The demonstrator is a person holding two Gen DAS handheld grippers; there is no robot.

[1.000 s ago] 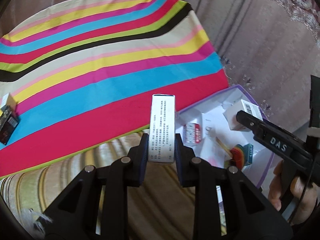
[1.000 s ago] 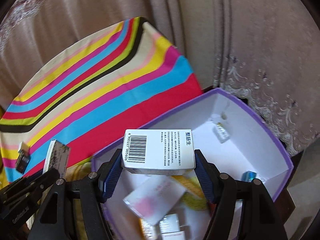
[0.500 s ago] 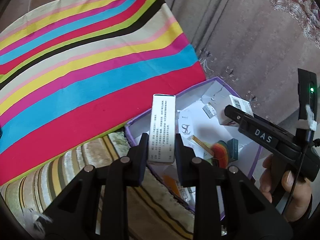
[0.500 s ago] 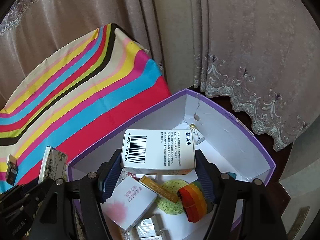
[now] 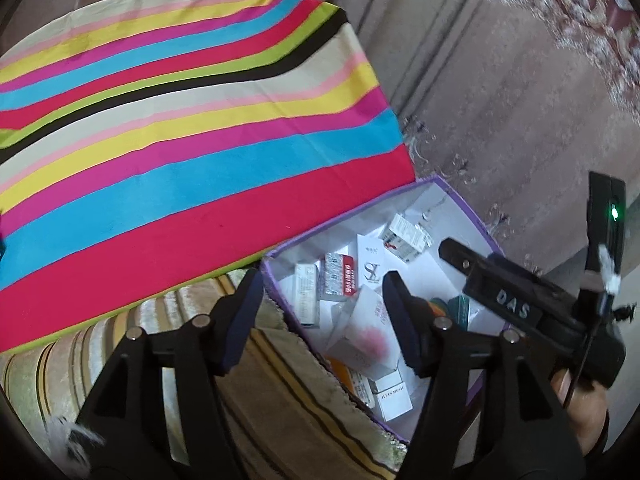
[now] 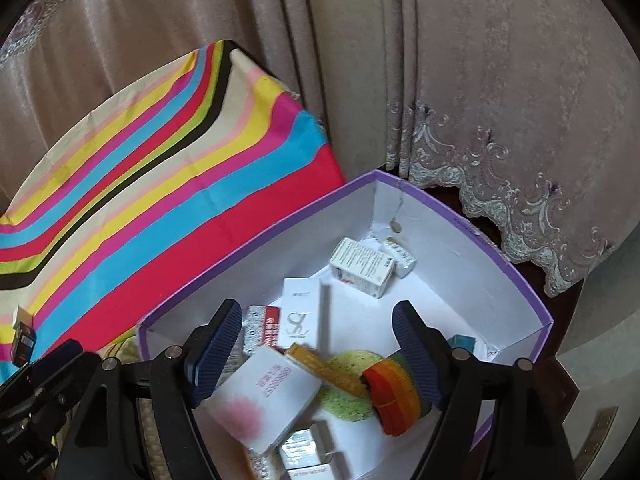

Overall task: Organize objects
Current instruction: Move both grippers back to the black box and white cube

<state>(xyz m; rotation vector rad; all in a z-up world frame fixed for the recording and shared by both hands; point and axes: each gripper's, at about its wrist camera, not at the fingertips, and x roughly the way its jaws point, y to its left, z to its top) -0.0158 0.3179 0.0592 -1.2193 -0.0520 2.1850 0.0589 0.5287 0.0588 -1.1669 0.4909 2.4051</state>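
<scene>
The purple-rimmed white box (image 6: 516, 276) holds several small cartons. My right gripper (image 6: 316, 344) hangs over it, its jaws opening with nothing between them. The white carton (image 6: 362, 266) that it held lies near the far wall of the box. My left gripper (image 5: 324, 312) stands over the near corner of the same box (image 5: 460, 200), its jaws also opening and empty. A narrow white carton (image 5: 306, 294) lies inside, just past its fingers. A hand (image 5: 580, 412) holds the right tool, whose body (image 5: 512, 304) is marked DAS.
A striped cloth (image 5: 200, 160) covers the table left of the box; a small dark box (image 6: 22, 336) sits on it. Curtains (image 6: 500, 100) hang close behind. A rainbow band (image 6: 396, 392), a green pad (image 6: 348, 396) and a pink-marked carton (image 6: 264, 396) lie in the box.
Both grippers have opened and let go of their cartons, which now lie in the purple box. Both views have swung further over the box.
</scene>
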